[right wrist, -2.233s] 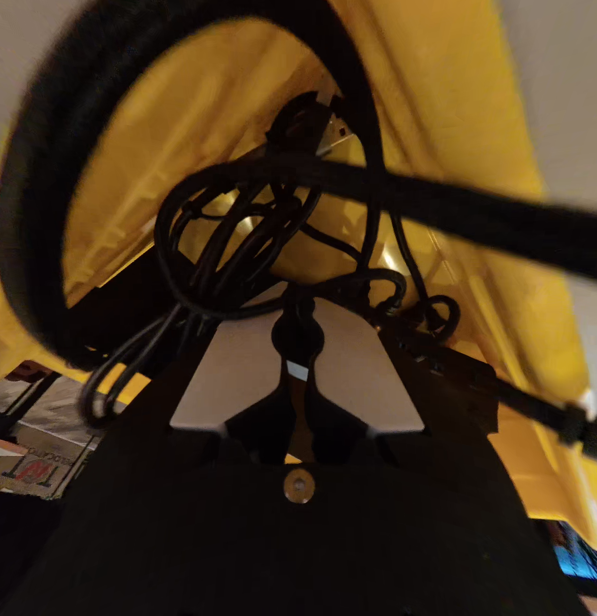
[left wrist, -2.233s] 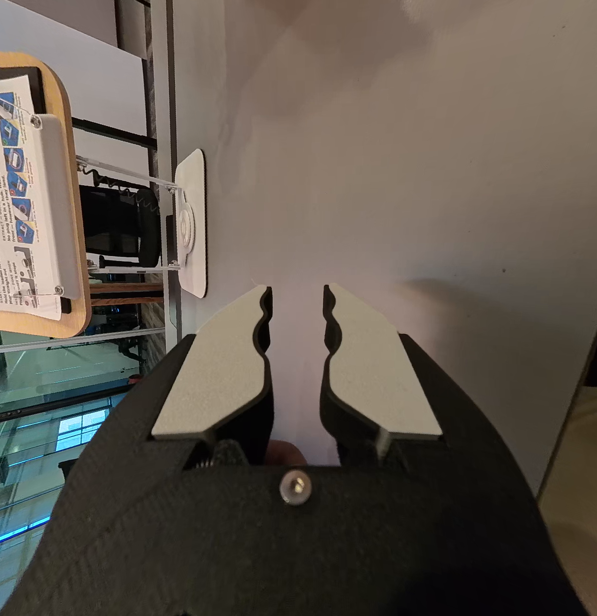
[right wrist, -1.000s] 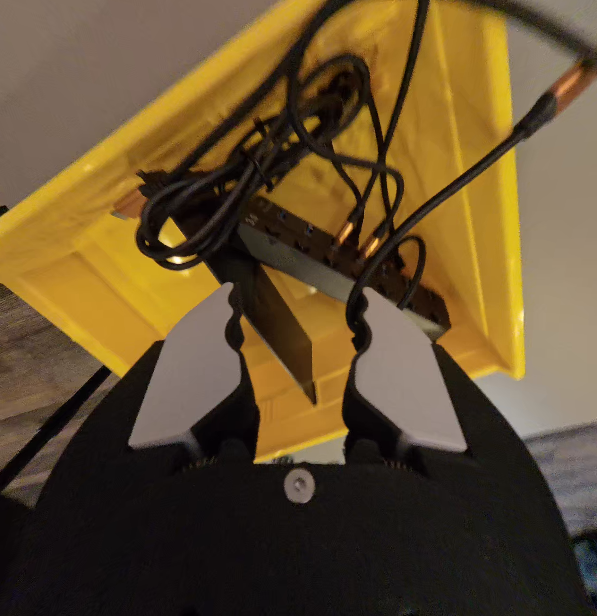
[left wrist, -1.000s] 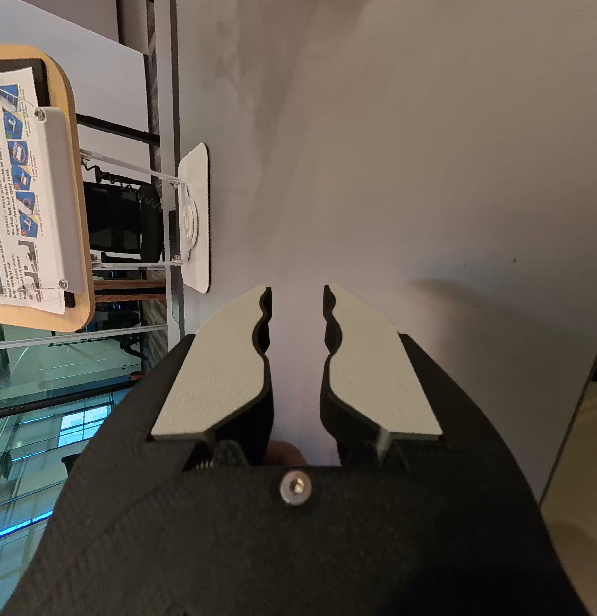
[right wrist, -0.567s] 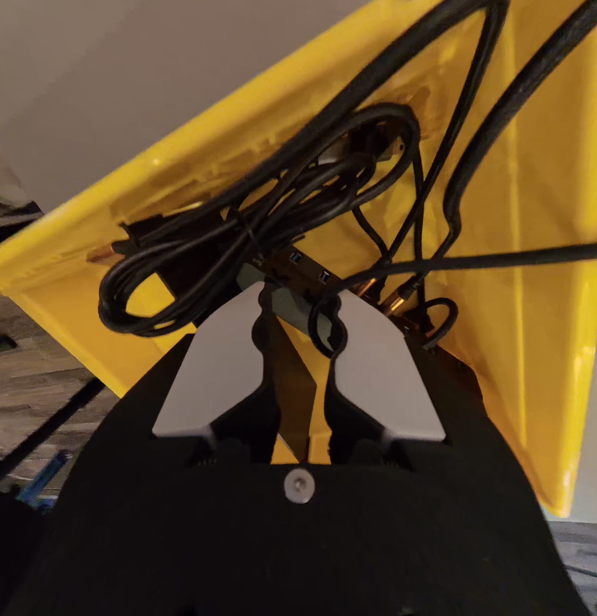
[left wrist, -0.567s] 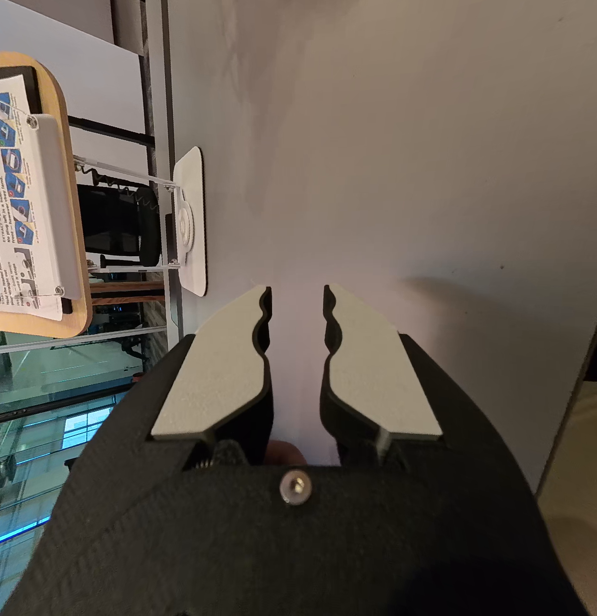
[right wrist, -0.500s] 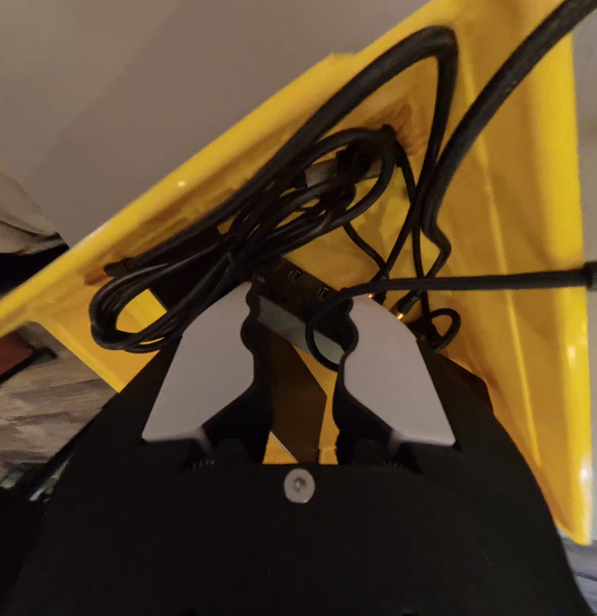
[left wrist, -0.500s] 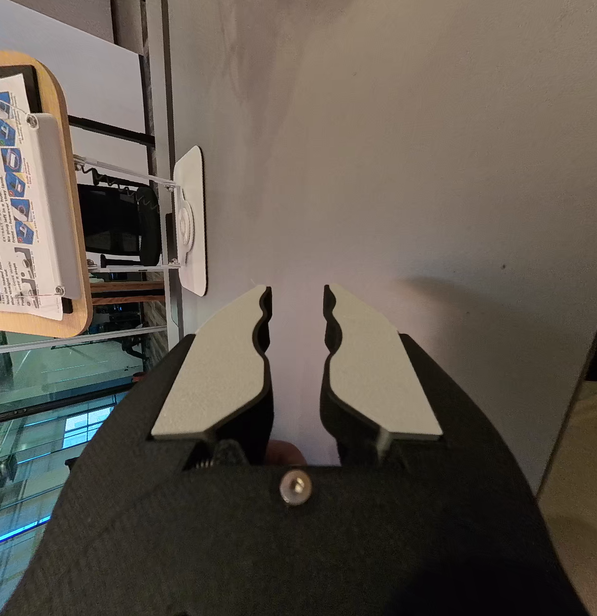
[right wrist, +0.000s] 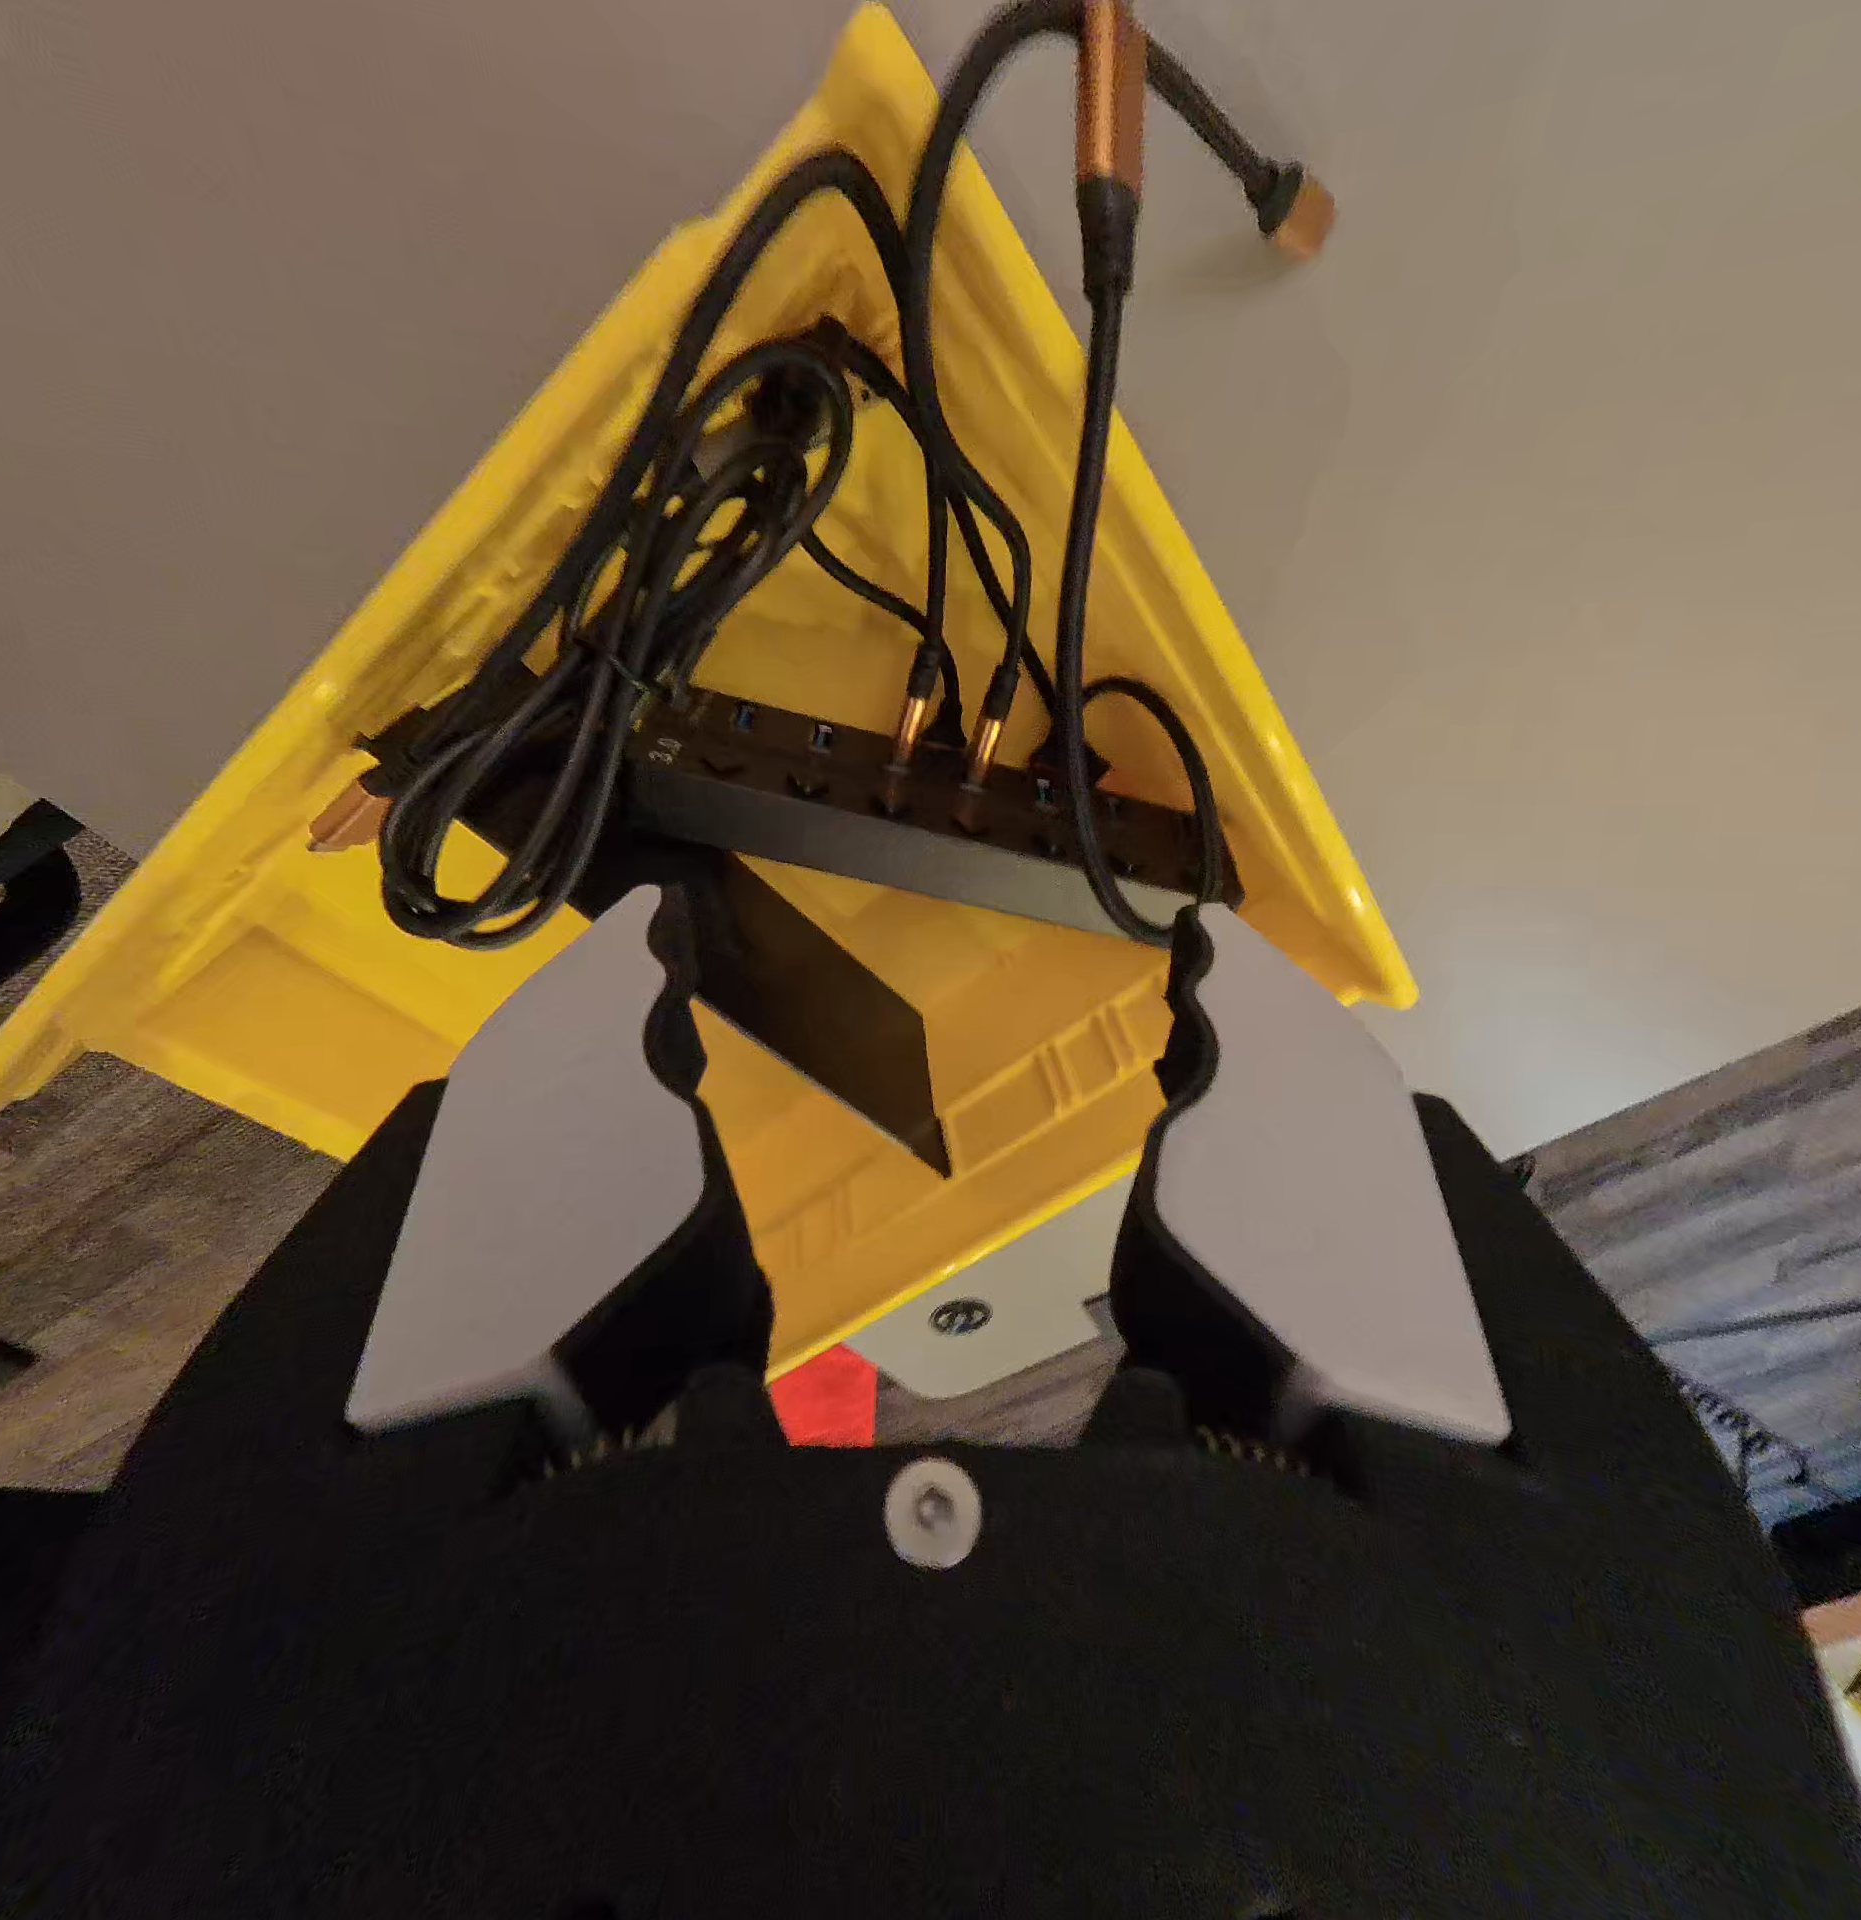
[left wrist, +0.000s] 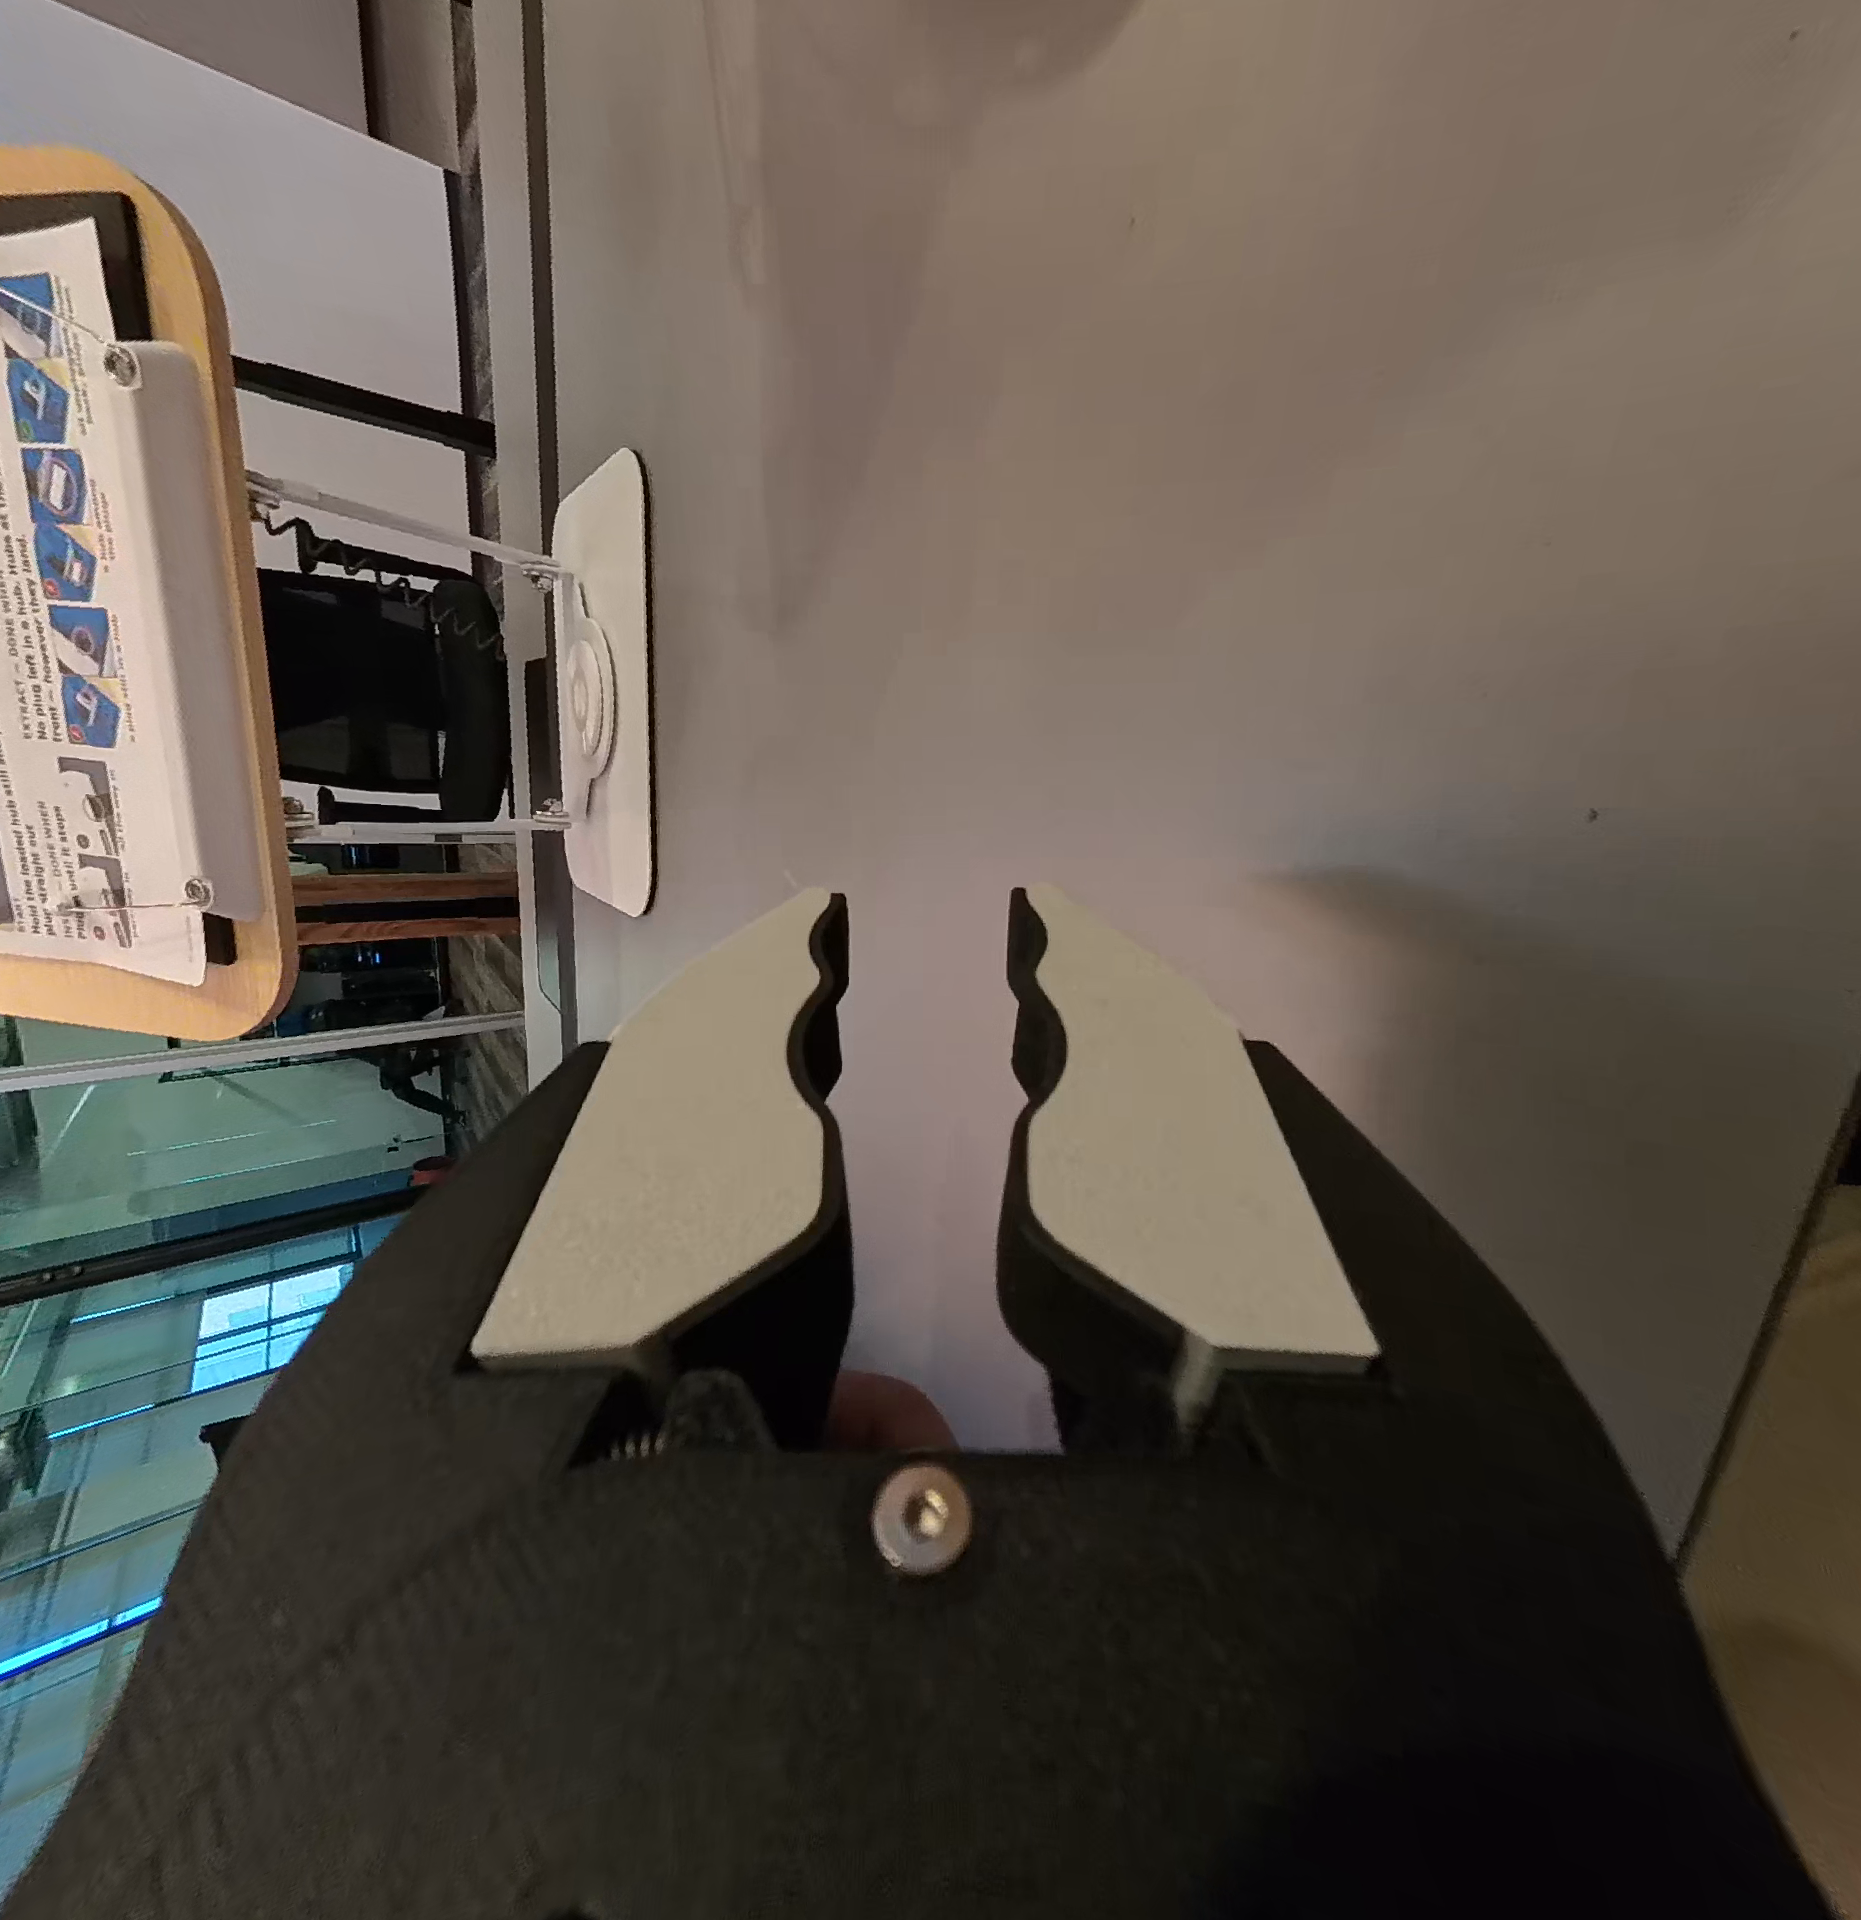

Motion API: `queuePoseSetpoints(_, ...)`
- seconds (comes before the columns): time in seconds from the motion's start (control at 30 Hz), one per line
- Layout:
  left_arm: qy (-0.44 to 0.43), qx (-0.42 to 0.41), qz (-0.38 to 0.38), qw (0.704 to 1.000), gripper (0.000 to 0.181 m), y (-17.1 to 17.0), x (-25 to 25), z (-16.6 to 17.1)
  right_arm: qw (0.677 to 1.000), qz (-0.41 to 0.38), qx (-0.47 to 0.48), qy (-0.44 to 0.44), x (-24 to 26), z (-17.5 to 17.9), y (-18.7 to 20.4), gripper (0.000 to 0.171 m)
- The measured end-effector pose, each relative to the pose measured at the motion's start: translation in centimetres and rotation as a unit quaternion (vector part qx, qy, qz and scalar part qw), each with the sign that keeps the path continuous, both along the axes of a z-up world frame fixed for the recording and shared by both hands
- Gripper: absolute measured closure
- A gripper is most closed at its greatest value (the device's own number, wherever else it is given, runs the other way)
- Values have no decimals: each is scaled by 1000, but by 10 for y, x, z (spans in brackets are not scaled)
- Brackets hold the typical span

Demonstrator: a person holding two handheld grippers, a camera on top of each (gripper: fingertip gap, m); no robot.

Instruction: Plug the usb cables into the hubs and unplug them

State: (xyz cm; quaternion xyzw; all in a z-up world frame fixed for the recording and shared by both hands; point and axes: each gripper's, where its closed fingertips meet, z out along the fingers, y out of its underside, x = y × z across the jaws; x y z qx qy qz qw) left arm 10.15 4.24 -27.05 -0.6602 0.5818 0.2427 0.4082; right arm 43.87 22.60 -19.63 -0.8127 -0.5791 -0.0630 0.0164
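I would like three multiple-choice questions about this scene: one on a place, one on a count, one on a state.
1. Where does the black USB hub lie?
A. in the yellow bin
B. on the floor
C. in the left tool

2. How many copper-tipped plugs stand in the hub's top ports?
A. none
B. two
C. six

3. How is the right tool?
A. shut on a cable
B. open, holding nothing
C. shut on the hub

Key: 1 A, bin walls surround it; 2 B, two plugs side by side; 3 B, wide empty gap.

One yellow bin (right wrist: 1019, 1132), two black hubs (right wrist: 905, 821), two plugged cables (right wrist: 921, 717), one white pad (left wrist: 619, 686), one instruction board (left wrist: 95, 603)
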Motion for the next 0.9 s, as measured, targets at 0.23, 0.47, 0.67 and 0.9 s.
queuePoseSetpoints(0.23,4,-3,-4,1000,152,-1,2,-3,991,30,68,108,-64,-5,36,99)
queuePoseSetpoints(0.47,-1,-2,0,1000,152,0,-1,0,993,52,55,86,-75,-28,47,153)
queuePoseSetpoints(0.67,1,-3,-3,1000,152,-1,0,-2,984,54,115,124,-74,-13,56,163)
queuePoseSetpoints(0.9,1,-4,-3,1000,152,-1,0,-3,951,28,191,243,-52,39,52,166)
